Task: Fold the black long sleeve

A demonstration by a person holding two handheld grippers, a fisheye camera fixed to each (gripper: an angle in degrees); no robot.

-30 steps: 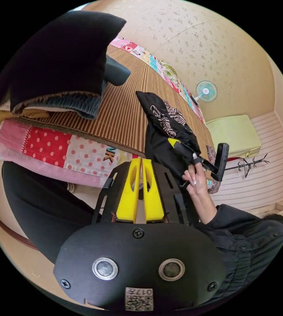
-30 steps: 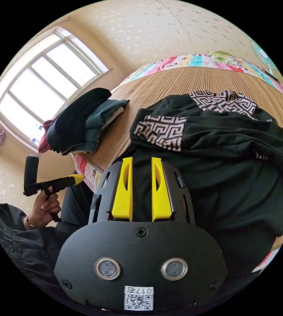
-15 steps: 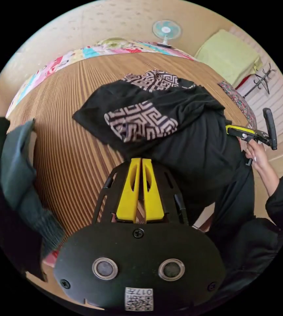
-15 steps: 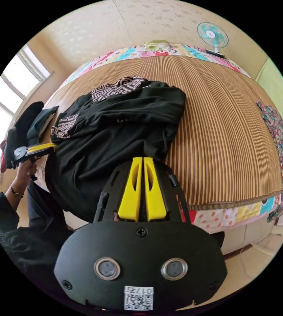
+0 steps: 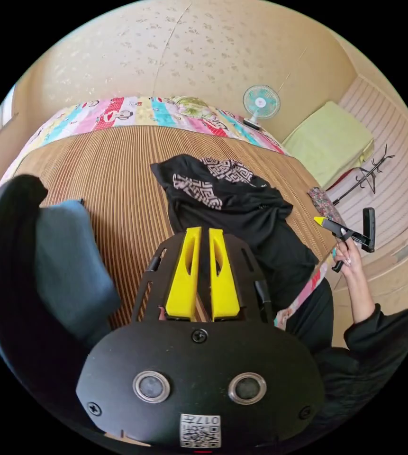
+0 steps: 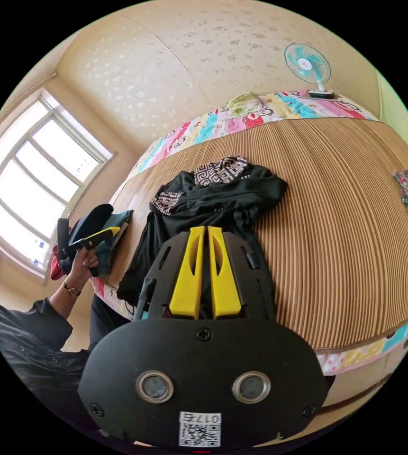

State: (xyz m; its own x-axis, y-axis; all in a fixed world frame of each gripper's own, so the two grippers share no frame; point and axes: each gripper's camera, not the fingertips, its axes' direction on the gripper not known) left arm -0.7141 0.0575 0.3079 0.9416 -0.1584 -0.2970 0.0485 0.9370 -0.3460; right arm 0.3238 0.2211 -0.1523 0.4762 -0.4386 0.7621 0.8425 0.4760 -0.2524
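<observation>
The black long sleeve (image 5: 241, 213) with its maze-pattern patches lies crumpled on the striped mat (image 5: 118, 180), and its lower part hangs over the bed's near edge. It lies the same way in the right gripper view (image 6: 213, 204). My left gripper (image 5: 204, 231) hovers above the near edge, jaws together apart from a thin slit, holding nothing. A hand holds it beside the clothes pile in the right gripper view (image 6: 111, 231). My right gripper (image 6: 204, 229) is shut and empty, raised in front of the garment. A hand carries it off the bed's right edge (image 5: 318, 221).
A pile of folded dark clothes (image 5: 57, 265) sits at the mat's left end, by the window (image 6: 38, 180). A patchwork quilt (image 5: 132, 109) borders the mat. A small fan (image 5: 260, 102), a green cushion (image 5: 329, 142) and a coat rack (image 5: 369, 170) stand beyond.
Both grippers have pulled back and up from the garment, so it looks smaller. The right jaws went from open to shut. The garment stays crumpled on the mat.
</observation>
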